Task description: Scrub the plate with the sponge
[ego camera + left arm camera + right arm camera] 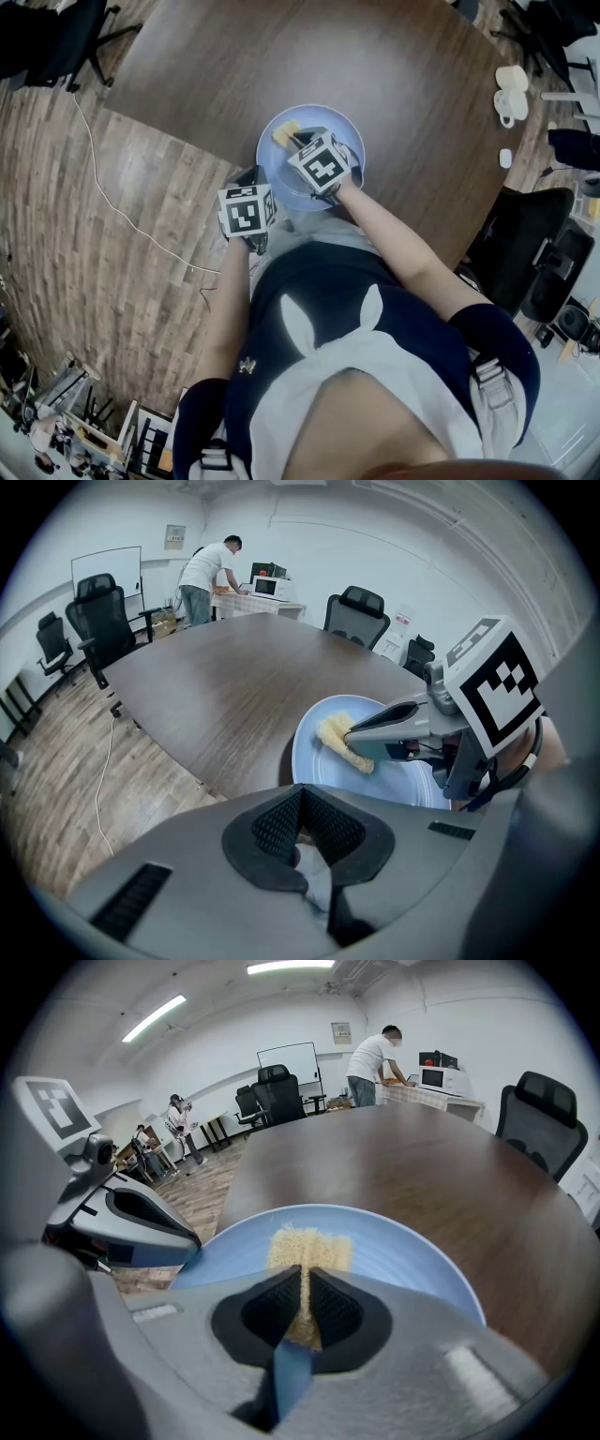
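**A:** Task items, counted?

**B:** One plate (330, 122), light blue and round, at the near edge of the dark brown table (328, 56). One sponge (284, 133), yellow, on the plate's far-left part. Two grippers, each with one marker cube.

**A:** State of each gripper?

**B:** The right gripper (307, 1281) is over the plate. Its jaws are clamped on the sponge, whose near end sits in the narrow slit between the pads and whose far end rests on the plate. The left gripper (302, 801) is at the plate's left rim, with its jaws drawn together on that rim. A pale strip of rim shows between the pads.

**A:** Other items?

**B:** Two white cups (511, 92), far right on the table and well apart from the plate. One thin cable (122, 211) across the wooden floor on the left. Several black office chairs (356, 616) around the table. One whiteboard (289, 1058) at the far wall.

**A:** What does one view show that another does not?

**B:** Only the head view shows the cups and the cable. Only the gripper views show the far wall, with one person (211, 569) standing at a counter. Only the right gripper view adds a second person (175, 1115) at far left. Only that view shows the left gripper's tip meeting the plate's edge.
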`<act>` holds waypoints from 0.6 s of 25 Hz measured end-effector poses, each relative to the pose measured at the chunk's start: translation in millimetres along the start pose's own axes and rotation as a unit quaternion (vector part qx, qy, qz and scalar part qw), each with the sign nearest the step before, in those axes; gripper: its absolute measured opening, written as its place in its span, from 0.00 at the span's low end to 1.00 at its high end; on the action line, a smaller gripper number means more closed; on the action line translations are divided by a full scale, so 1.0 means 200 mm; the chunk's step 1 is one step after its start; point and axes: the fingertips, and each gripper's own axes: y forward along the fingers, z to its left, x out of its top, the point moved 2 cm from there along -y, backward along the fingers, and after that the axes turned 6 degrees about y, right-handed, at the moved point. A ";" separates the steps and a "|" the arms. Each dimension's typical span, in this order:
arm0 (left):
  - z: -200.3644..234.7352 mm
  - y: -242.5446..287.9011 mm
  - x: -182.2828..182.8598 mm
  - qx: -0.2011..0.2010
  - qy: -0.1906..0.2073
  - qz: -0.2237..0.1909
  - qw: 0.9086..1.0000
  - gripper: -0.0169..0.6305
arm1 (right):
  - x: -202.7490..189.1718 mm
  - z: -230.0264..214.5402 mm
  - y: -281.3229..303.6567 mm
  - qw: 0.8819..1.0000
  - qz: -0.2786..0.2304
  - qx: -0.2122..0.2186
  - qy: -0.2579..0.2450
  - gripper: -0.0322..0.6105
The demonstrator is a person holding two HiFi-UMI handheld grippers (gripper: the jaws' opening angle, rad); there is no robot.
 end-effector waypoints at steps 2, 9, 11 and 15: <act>0.00 0.00 0.00 -0.001 -0.001 0.000 1.000 0.03 | 0.00 -0.02 -0.01 1.000 0.001 -0.004 0.003 0.09; -0.01 0.00 0.00 -0.001 -0.001 0.002 1.000 0.03 | -0.01 -0.09 -0.03 1.000 0.002 -0.026 0.010 0.09; -0.01 0.00 0.00 -0.001 -0.001 0.001 1.000 0.03 | -0.01 -0.12 -0.04 0.999 0.001 -0.036 0.011 0.09; 0.00 0.00 -0.01 -0.001 -0.002 0.001 1.000 0.03 | -0.02 -0.14 -0.05 0.999 0.002 -0.045 0.016 0.09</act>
